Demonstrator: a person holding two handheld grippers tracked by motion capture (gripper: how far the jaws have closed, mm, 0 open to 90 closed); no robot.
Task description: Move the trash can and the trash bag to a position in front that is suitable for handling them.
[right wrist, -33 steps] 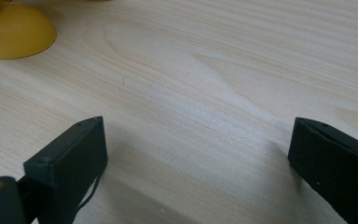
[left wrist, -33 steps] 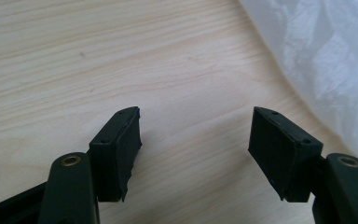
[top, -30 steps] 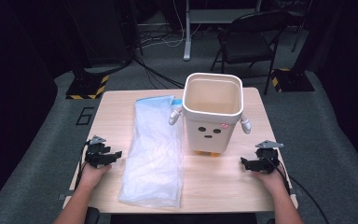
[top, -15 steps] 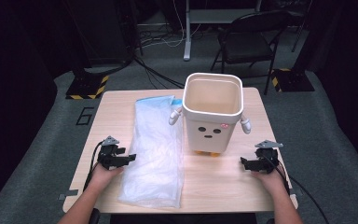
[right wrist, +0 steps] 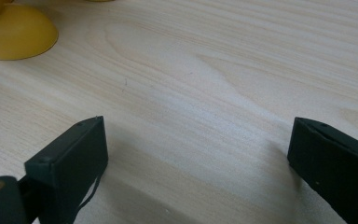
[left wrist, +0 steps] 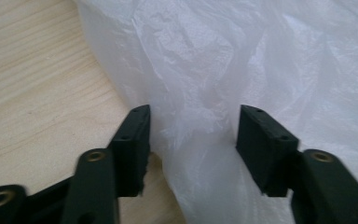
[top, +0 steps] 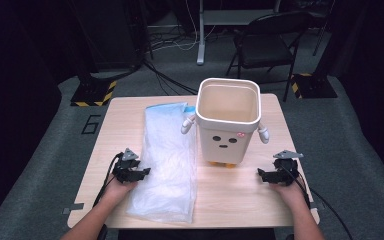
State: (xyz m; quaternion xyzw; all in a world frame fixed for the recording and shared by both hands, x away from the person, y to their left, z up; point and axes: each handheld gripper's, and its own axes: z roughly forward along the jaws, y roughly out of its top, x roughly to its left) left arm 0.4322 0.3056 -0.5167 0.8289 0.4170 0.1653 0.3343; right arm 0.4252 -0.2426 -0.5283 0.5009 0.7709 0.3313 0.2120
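Left tongs [left wrist: 193, 135] open, jaws straddling a fold at the plastic bag's [top: 167, 165] edge; right tongs [right wrist: 196, 163] open wide over bare surface [right wrist: 223, 70].

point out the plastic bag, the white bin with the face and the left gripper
plastic bag [top: 167, 165], high view, middle of the crinkled sheet
white bin [top: 225, 142], high view, front wall by the face
left gripper [left wrist: 193, 135], left gripper view, gap between its open jaws, over the bag's edge

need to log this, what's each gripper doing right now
left gripper: open, jaws either side of the plastic bag edge
right gripper: open, holding nothing, over bare table
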